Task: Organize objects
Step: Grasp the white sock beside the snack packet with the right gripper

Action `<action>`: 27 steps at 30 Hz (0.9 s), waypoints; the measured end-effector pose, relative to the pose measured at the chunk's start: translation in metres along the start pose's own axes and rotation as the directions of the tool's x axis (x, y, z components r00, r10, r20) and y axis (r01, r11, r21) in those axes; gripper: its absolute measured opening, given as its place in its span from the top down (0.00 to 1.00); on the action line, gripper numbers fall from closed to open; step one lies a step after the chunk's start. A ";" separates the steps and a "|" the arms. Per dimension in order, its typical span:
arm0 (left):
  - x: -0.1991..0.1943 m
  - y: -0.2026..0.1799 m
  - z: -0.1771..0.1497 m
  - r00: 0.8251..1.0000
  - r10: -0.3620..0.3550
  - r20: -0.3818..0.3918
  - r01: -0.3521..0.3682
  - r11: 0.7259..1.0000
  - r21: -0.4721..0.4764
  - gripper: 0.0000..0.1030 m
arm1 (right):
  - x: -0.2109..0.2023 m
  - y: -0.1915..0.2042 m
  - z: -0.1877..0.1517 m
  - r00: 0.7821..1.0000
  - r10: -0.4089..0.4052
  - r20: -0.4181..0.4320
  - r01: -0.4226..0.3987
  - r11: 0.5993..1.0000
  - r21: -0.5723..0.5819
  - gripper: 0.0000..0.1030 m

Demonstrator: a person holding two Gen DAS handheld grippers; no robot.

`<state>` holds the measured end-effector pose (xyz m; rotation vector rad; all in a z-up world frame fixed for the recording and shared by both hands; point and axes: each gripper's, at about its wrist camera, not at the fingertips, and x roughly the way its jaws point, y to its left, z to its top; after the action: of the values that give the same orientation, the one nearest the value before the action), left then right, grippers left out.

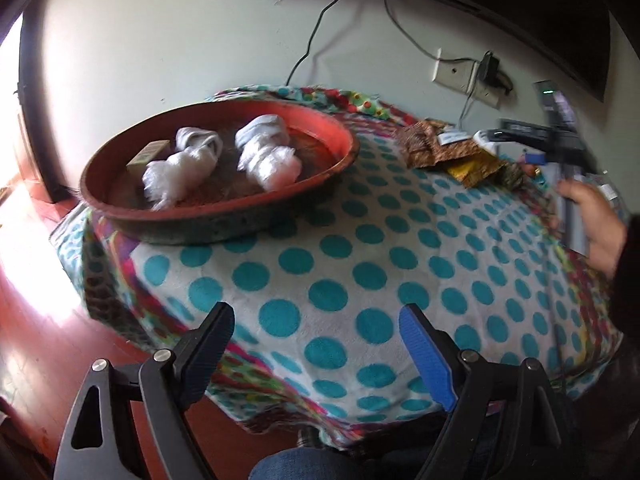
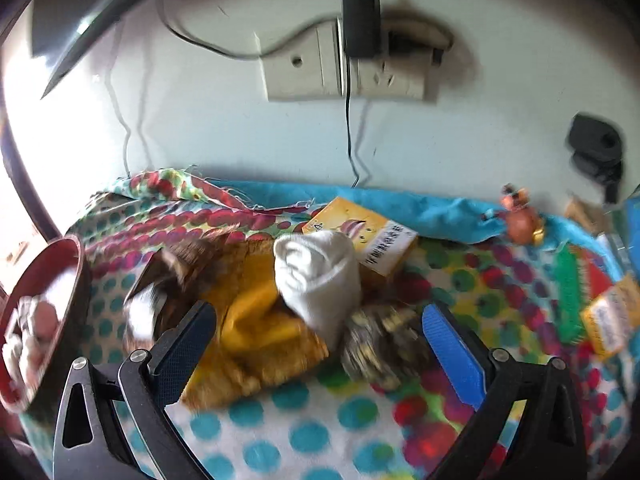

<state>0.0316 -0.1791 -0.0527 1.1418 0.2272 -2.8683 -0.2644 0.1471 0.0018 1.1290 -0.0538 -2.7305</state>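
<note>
A red round bowl (image 1: 344,132) stands on the dotted blanket (image 1: 360,272) and holds two rolled white socks (image 1: 268,156) and a small box (image 1: 148,154). My left gripper (image 1: 316,312) hangs open over the blanket in front of the bowl, with nothing between its fingers. In the right wrist view another rolled white sock (image 2: 316,272) lies on a yellow cloth (image 2: 256,328). My right gripper (image 2: 318,310) is open, with the sock's near end between its fingertips and the pads clear of it. The bowl (image 2: 68,280) shows at the left edge.
A yellow box (image 2: 360,232) lies behind the sock, a patterned roll (image 2: 380,352) to its right, brown fabric (image 2: 180,264) to its left. A green comb (image 2: 568,292), a second box (image 2: 612,320) and a small figurine (image 2: 520,216) sit further right. A hand (image 1: 592,216) holds the other gripper.
</note>
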 end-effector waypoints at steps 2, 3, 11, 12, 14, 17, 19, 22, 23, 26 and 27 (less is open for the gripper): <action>-0.001 0.004 0.002 1.000 0.002 0.014 -0.002 1.000 -0.005 0.16 | 0.012 0.002 0.007 0.998 -0.063 -0.015 0.063 0.998 -0.008 0.32; -0.001 0.008 0.002 1.000 -0.006 0.011 0.006 1.000 -0.015 0.16 | 0.014 0.003 0.008 0.998 -0.061 -0.012 0.061 0.998 -0.011 0.40; 0.000 0.022 0.005 0.999 -0.044 -0.022 0.042 0.995 -0.089 0.16 | 0.011 -0.001 0.009 0.995 -0.096 -0.023 0.095 0.995 -0.044 0.79; -0.001 0.021 0.005 0.999 -0.048 -0.023 0.046 0.995 -0.089 0.16 | 0.003 0.000 0.010 0.995 -0.098 -0.008 0.097 0.994 -0.057 0.79; -0.001 0.020 0.005 0.998 -0.051 -0.025 0.048 0.995 -0.087 0.16 | -0.008 0.008 0.019 0.995 -0.095 0.007 0.095 0.993 -0.075 0.79; -0.003 0.018 0.005 0.999 -0.038 -0.019 0.037 0.997 -0.073 0.16 | -0.031 0.019 0.030 0.997 -0.074 0.036 0.077 0.992 -0.100 0.79; -0.004 0.018 0.005 0.999 -0.034 -0.016 0.033 0.997 -0.074 0.16 | -0.040 0.035 0.036 0.997 -0.060 0.050 0.066 0.991 -0.120 0.78; -0.005 0.019 0.005 1.000 -0.013 -0.014 0.012 0.997 -0.074 0.16 | -0.048 0.069 0.045 0.997 -0.023 0.077 0.035 0.988 -0.152 0.78; -0.006 0.019 0.006 1.000 -0.004 -0.008 0.003 0.997 -0.072 0.16 | -0.050 0.080 0.048 0.996 -0.009 0.083 0.023 0.987 -0.161 0.78; -0.010 0.021 0.006 1.000 0.016 0.009 -0.016 0.997 -0.074 0.16 | -0.053 0.122 0.047 0.995 0.041 0.095 -0.021 0.979 -0.203 0.79; -0.010 0.022 0.007 1.000 0.021 0.011 -0.020 0.997 -0.074 0.16 | -0.058 0.136 0.046 0.993 0.064 0.099 -0.041 0.974 -0.222 0.79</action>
<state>0.0365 -0.2016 -0.0436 1.1076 0.3169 -2.8220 -0.2352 0.0226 0.0887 0.9102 0.1963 -2.6668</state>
